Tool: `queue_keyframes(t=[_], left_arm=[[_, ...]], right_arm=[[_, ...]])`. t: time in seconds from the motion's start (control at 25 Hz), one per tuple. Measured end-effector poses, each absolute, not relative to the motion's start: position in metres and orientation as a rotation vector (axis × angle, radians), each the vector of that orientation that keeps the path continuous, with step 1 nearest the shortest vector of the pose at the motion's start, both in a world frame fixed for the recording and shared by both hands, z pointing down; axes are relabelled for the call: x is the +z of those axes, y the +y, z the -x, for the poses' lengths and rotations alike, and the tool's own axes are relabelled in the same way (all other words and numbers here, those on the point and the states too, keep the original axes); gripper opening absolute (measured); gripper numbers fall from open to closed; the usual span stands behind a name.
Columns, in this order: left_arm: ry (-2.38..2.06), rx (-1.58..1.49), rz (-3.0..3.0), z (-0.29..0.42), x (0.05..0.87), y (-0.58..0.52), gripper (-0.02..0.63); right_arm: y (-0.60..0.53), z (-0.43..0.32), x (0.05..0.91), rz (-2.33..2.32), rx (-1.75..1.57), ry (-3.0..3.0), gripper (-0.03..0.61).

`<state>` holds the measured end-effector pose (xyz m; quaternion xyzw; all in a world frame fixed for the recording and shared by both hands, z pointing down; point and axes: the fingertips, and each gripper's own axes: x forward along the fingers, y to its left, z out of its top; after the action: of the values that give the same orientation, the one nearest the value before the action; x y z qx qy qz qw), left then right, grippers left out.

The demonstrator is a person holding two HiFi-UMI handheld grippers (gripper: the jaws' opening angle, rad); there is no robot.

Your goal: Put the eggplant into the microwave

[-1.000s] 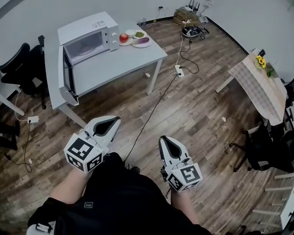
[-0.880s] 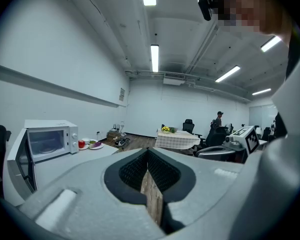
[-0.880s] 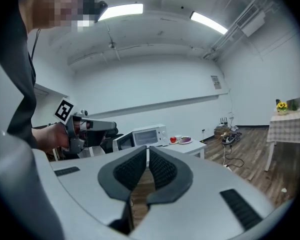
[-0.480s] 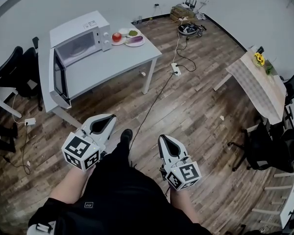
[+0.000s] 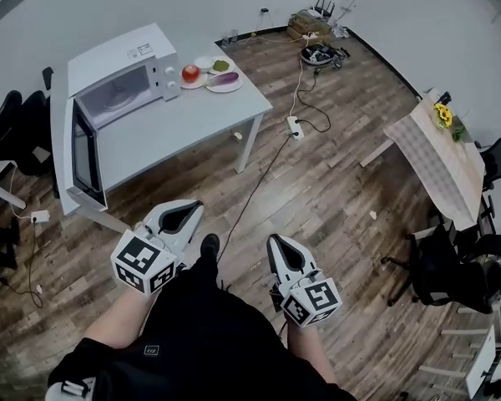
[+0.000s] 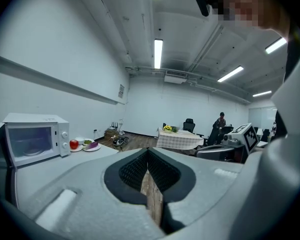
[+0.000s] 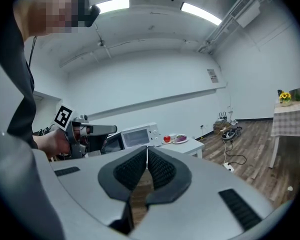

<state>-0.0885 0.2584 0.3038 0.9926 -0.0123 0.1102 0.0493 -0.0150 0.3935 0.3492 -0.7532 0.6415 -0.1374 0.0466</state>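
lite: bright, even, frm ceiling strips (image 6: 158, 53) | shad: soft | edges: fisheye warp, dark vignette | focus: sharp

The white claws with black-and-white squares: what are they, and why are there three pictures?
They are hand tools: two white plastic grippers with pinching jaws. A person holds the left gripper and the right gripper. One picture comes from a camera on the person's head, looking down; the other two from cameras riding on each gripper. Both grippers are shut and hold nothing. Across the room, on the pale grey table, stands a white microwave with its door open. Beside it a purple eggplant lies on a white plate, next to a round red fruit.
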Motion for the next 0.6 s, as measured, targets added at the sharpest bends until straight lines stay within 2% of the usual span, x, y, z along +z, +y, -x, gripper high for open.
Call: queue_keyframes(t=[0.6], left_arm=[[-0.012,0.345,-3.046,-0.043,0.290,0.083,0.009]], right_arm=[[0.190,-0.115,0.335,2.242,-0.349,2.052,0.017]])
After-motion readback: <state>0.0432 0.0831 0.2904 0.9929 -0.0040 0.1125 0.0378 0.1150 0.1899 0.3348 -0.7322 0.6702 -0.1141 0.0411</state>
